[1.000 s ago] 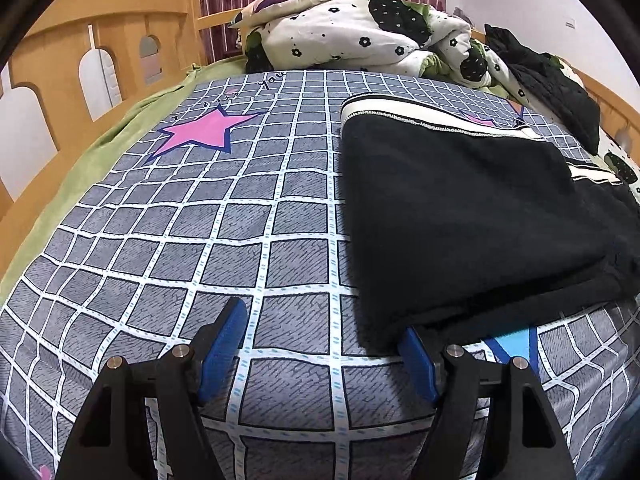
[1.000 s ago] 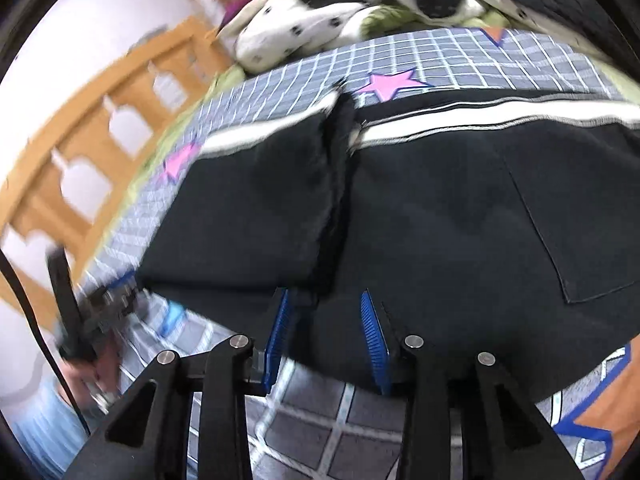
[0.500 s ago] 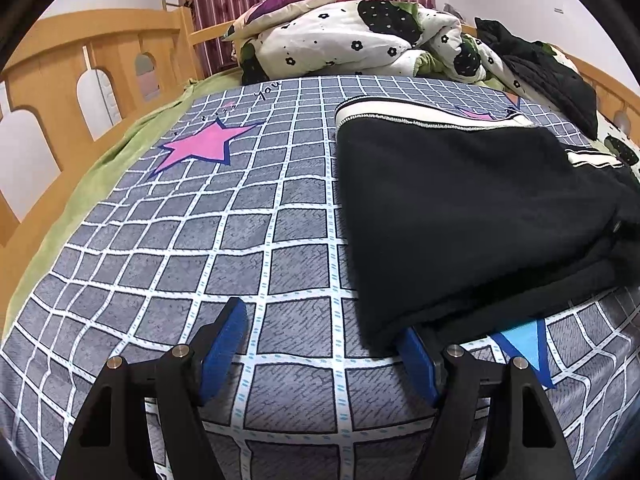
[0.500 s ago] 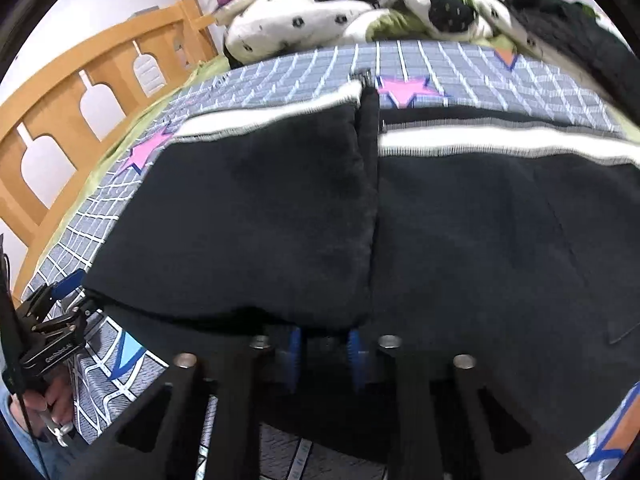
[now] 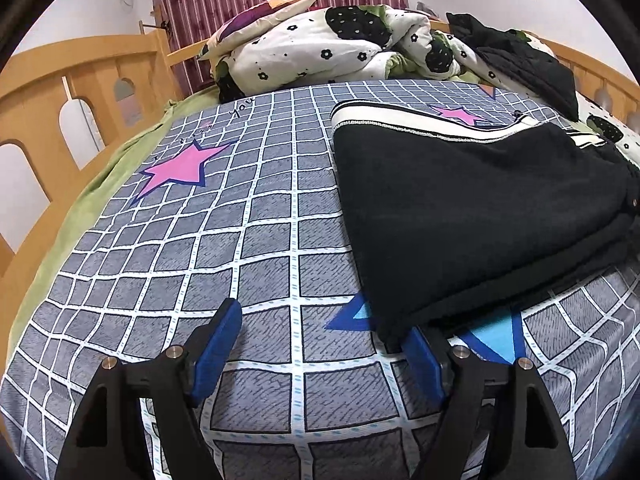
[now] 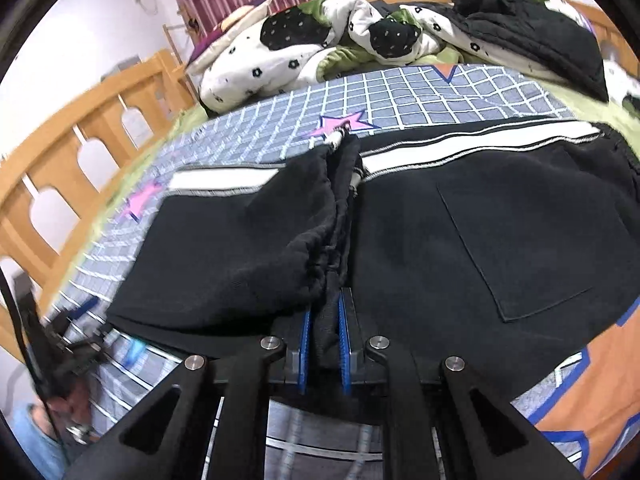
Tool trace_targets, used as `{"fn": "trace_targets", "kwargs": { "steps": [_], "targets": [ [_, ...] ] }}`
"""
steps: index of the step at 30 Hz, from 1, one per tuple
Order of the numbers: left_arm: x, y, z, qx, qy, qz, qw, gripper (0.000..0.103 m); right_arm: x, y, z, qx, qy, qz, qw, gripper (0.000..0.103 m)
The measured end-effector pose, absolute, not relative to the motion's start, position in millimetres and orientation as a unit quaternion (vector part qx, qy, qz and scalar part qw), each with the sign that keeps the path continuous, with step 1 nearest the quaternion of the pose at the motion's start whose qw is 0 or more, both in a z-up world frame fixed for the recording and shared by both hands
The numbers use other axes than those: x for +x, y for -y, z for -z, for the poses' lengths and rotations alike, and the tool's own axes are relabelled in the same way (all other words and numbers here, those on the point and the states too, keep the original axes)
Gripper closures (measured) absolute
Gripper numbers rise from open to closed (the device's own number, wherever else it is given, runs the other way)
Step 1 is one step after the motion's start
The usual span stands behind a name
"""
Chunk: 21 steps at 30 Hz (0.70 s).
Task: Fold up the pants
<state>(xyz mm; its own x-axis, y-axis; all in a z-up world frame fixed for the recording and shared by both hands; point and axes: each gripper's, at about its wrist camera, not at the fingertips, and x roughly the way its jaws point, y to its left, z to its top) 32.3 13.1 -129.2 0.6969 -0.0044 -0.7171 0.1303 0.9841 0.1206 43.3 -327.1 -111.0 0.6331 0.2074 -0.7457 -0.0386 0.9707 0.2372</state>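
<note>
My right tool (image 6: 323,354) has just drawn its jaws together and now has the near edge of the black pants (image 6: 460,248) clamped between its blue pads, right at the seam where the folded-over leg meets the seat. A second ago those jaws stood apart on either side of that edge; half a second ago they were nearly shut on it. The cloth now bunches upward from the pads, so I judge the grip is good and the next fold can start by lifting this edge and carrying it toward the striped waistband side. My left tool (image 5: 320,350) stands apart with nothing between its pads; it has eased a little wider, and its right-hand pad sits just beside the near corner of the pants, which looks slightly raised now, with more of the blue triangle in the bedcover print showing beside that corner than before. That corner is not yet held, so I expect I must take it before both ends can rise together. The pants lie on the grid-patterned bedcover (image 5: 256,240), well short of the heaped floral quilt (image 5: 340,48) at the far end of the bed. The only writing I see is a cursive word on the bedcover, near the quilt's left end, that seems to read "you"; I cannot make out more.
</note>
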Motion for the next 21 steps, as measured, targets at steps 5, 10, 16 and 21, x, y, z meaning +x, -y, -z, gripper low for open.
{"fn": "trace_targets", "kwargs": {
  "steps": [5, 10, 16, 21],
  "targets": [
    [33.0, -10.5, 131.6, 0.089, -0.393, 0.037, 0.915, 0.025, 46.9, 329.0, 121.3, 0.094, -0.436, -0.058, 0.893, 0.091],
    [30.7, -12.1, 129.9, 0.084, -0.399, 0.043, 0.912, 0.025, 51.7, 325.9, 138.3, 0.073, -0.458, -0.043, 0.885, 0.09],
    [31.6, -13.5, 128.9, 0.075, -0.411, 0.043, 0.908, 0.026, 48.0, 328.5, 134.5, 0.06, -0.465, -0.049, 0.882, 0.085],
    [24.8, -14.3, 126.0, 0.079, -0.412, 0.045, 0.907, 0.026, 29.0, 352.9, 113.3, 0.089, -0.443, -0.042, 0.891, 0.073]
  ]
}}
